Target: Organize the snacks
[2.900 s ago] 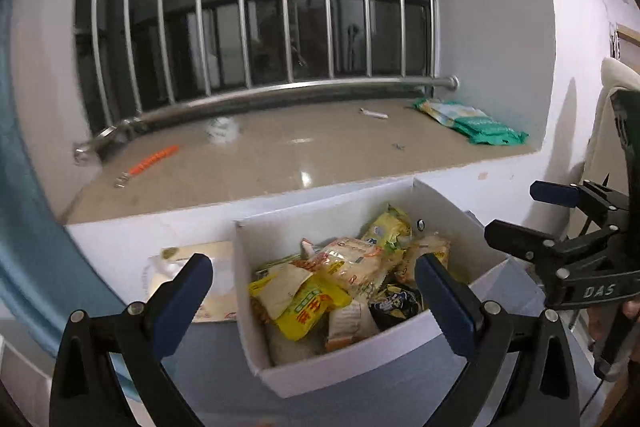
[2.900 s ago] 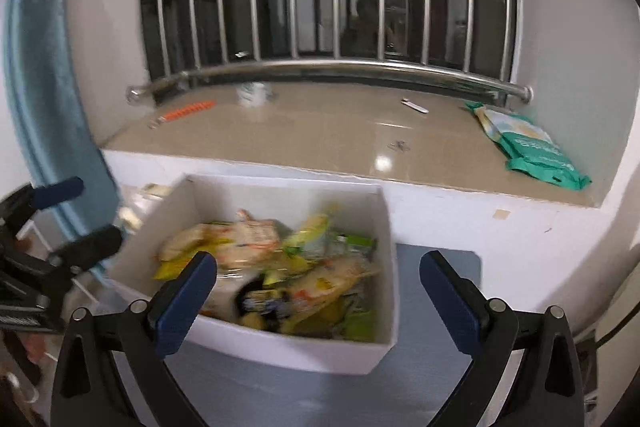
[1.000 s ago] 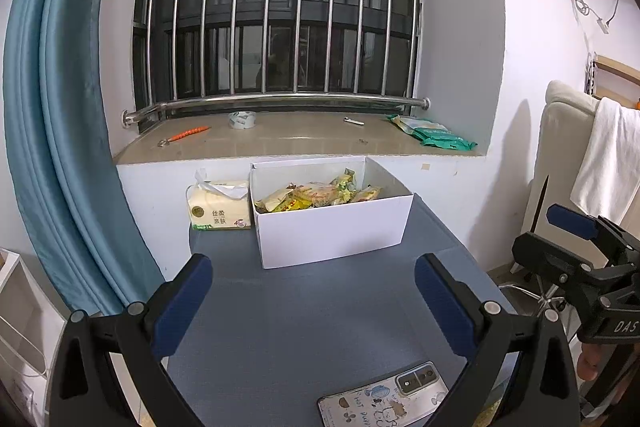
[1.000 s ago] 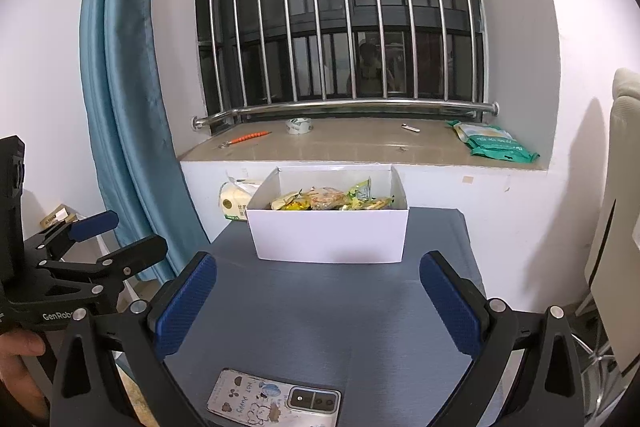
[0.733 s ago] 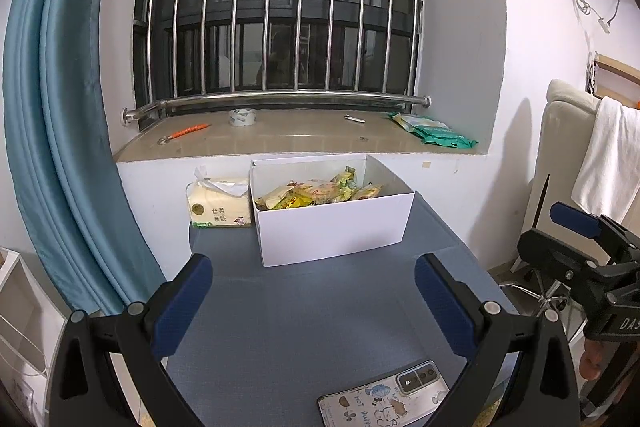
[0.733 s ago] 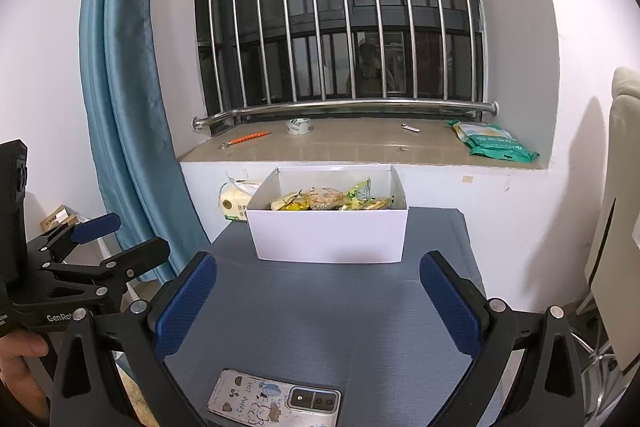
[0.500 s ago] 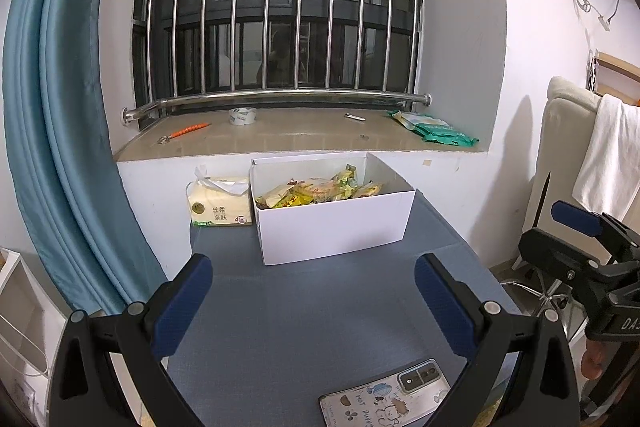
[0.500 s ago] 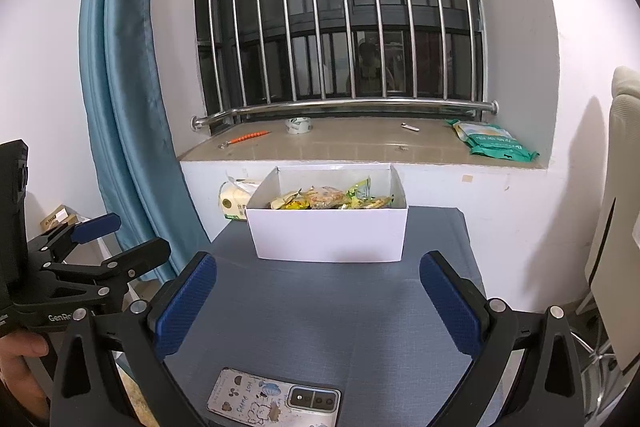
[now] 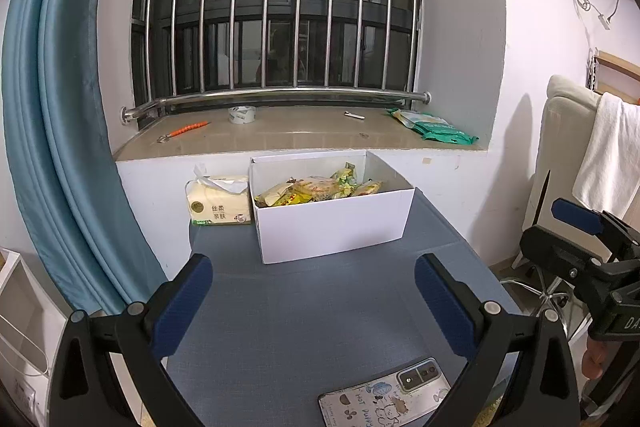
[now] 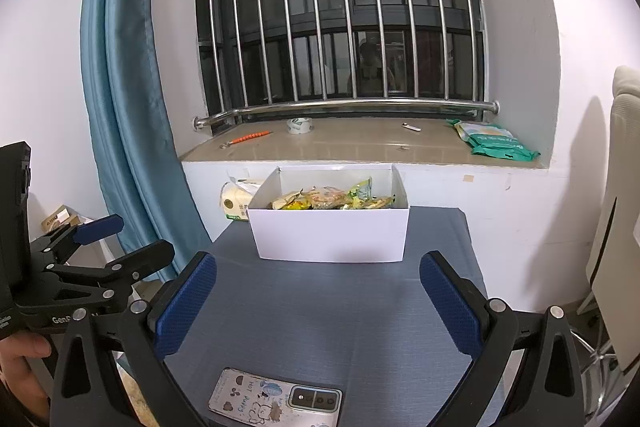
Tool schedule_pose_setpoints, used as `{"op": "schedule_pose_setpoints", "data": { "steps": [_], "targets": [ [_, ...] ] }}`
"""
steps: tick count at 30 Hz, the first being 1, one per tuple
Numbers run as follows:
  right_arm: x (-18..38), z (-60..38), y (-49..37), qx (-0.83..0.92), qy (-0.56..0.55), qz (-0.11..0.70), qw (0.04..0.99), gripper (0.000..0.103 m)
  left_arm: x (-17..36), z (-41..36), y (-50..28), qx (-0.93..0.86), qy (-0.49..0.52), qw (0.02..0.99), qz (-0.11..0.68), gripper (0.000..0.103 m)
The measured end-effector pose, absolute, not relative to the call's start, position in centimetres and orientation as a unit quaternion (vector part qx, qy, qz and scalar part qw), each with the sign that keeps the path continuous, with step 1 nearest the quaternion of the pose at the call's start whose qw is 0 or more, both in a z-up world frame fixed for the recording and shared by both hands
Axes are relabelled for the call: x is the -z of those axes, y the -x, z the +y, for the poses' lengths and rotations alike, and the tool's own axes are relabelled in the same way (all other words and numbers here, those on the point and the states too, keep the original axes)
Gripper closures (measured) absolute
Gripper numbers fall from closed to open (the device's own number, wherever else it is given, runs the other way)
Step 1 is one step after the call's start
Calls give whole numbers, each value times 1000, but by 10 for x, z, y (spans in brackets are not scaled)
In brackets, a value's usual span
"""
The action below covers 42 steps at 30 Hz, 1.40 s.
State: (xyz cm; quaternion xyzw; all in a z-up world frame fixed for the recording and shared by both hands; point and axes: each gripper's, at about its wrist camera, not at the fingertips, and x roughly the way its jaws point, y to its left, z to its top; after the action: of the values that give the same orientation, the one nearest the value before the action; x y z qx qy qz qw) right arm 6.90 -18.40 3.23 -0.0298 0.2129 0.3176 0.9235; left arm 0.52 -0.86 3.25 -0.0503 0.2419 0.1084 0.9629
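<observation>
White box (image 9: 332,227) w/ snack packets (image 9: 316,187) sits at far end of blue table (image 9: 320,307), under the window sill. Left gripper (image 9: 312,303) spread wide, nothing in it; right gripper (image 10: 318,301) same, wide apart & empty. Both hang over table's near part, well apart from box. Phone (image 10: 276,401) lies at near edge; tissue pack (image 9: 218,201) just left of box.
</observation>
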Motion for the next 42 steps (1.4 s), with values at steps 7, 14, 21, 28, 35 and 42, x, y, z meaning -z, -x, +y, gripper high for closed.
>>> {"op": "schedule_pose_setpoints", "data": {
  "steps": [7,14,21,28,35,42],
  "targets": [
    [-33,-182,-70,-320,29,213,923,0,-31,-9,-6,-108,50,963,242,0],
    [-33,-182,-72,-320,29,214,922,0,-30,-9,-6,-108,49,963,242,0],
    [-33,-182,-71,-321,30,213,922,0,-29,-10,-6,-108,49,963,244,0],
    [-33,-181,-70,-322,31,213,922,0,-27,-10,-5,-107,49,962,245,0],
    [-33,-181,-69,-322,32,213,922,0,-27,-10,-4,-106,50,962,246,0],
    [-33,-182,-69,-323,32,214,921,0,-27,-11,-5,-107,50,962,247,0]
  ]
}}
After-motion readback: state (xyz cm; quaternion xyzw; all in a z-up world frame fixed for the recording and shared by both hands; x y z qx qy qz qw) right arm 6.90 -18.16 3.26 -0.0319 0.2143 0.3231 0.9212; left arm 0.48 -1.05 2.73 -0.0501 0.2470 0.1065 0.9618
